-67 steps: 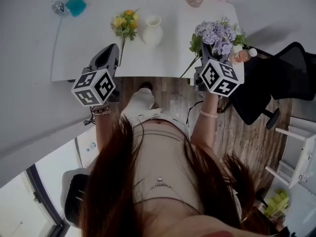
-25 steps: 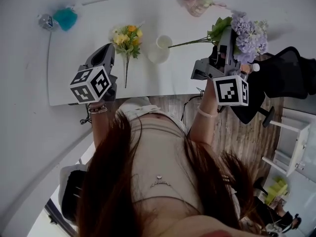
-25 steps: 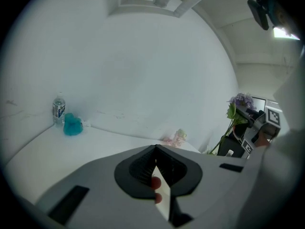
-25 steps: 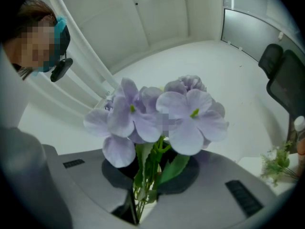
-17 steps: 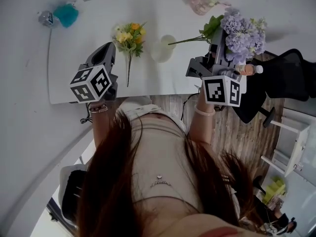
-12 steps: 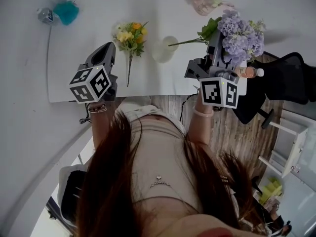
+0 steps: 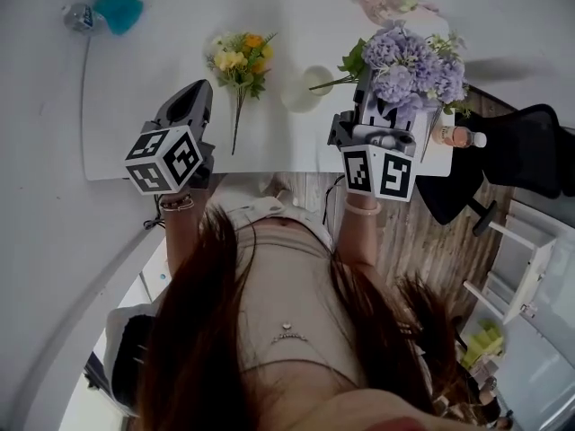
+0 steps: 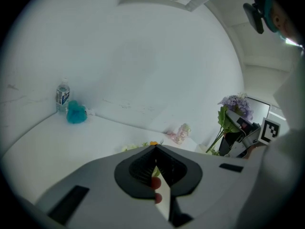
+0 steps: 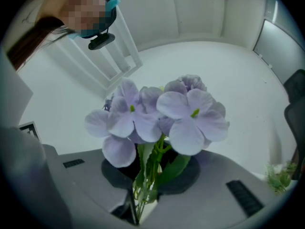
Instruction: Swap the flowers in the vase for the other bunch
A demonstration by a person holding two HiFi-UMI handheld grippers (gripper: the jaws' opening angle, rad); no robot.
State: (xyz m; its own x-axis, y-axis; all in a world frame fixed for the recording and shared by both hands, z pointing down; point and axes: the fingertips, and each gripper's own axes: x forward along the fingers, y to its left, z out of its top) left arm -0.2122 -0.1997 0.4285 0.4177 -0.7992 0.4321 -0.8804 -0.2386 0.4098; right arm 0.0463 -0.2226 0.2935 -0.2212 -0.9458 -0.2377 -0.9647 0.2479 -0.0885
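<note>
Head view: with yellow bunch (image 7: 241, 59) out on bench (image 7: 135, 106), right hand-held gripper (image 7: 374, 97) is clamping purple bunch (image 7: 406, 65) beside empty vase (image 7: 304, 88); left hand-held gripper (image 7: 194, 99) closed, idle.

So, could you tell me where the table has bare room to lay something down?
The widest bare patch of the table lies between the teal object and the yellow bunch. It is crowded around the vase and the purple bunch in the right hand-held gripper.
</note>
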